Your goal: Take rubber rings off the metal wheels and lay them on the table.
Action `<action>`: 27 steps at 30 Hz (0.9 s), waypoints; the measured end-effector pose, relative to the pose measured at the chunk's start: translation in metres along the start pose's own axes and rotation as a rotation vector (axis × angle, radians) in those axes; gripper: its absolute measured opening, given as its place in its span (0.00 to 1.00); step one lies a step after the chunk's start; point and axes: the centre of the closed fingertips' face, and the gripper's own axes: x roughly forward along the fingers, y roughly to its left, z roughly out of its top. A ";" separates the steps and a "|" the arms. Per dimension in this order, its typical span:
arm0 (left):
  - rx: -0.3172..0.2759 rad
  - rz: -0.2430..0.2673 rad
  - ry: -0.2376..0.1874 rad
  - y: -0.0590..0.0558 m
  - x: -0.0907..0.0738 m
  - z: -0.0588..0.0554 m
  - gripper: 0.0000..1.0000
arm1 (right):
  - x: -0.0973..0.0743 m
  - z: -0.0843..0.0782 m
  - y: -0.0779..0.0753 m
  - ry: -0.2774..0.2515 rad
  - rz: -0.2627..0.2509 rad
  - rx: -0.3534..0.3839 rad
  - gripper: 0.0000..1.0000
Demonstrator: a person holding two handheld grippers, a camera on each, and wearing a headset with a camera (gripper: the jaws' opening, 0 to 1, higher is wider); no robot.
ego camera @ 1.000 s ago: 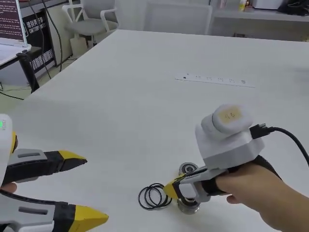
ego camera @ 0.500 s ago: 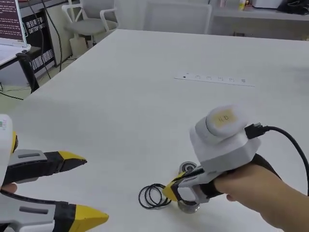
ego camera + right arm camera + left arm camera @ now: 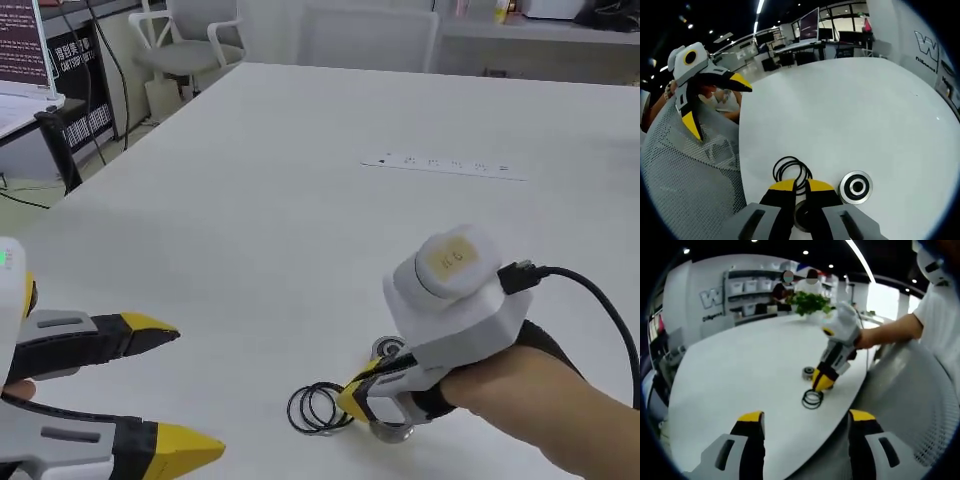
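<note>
— Which step is this?

— The stripping step, as I read it. The right gripper [image 3: 796, 186] is low in the centre of its own view with its jaws drawn almost together, right over one metal wheel [image 3: 802, 216] at the bottom edge. I cannot tell whether a ring is pinched between them.

— And the rings that are off?

— A few loose rubber rings [image 3: 318, 406] lie overlapping on the table [image 3: 300, 200], at the bottom centre of the head view, just left of the yellow tips. A second wheel [image 3: 856, 187] sits just right of the jaws in the right gripper view.

— The left gripper?

— The left gripper [image 3: 195, 390] is at the lower left of the head view with its jaws spread wide, holding nothing, well apart from the wheels.

— So what does the next move call for?

— Probably a sure bite on the ring, then peeling it up over the rim. The wheel looks free to slide, so the open gripper may need to come across and steady it.
</note>
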 end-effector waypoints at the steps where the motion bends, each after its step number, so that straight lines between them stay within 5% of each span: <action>1: 0.000 0.000 0.000 0.000 0.000 0.000 0.69 | 0.000 0.000 0.000 0.001 -0.001 -0.004 0.05; 21: 0.003 0.001 0.011 -0.001 0.000 -0.002 0.68 | 0.001 0.000 -0.005 -0.003 -0.031 -0.031 0.08; 27: -0.002 -0.002 0.005 -0.001 0.000 -0.001 0.68 | -0.003 -0.001 -0.007 -0.015 -0.019 0.013 0.09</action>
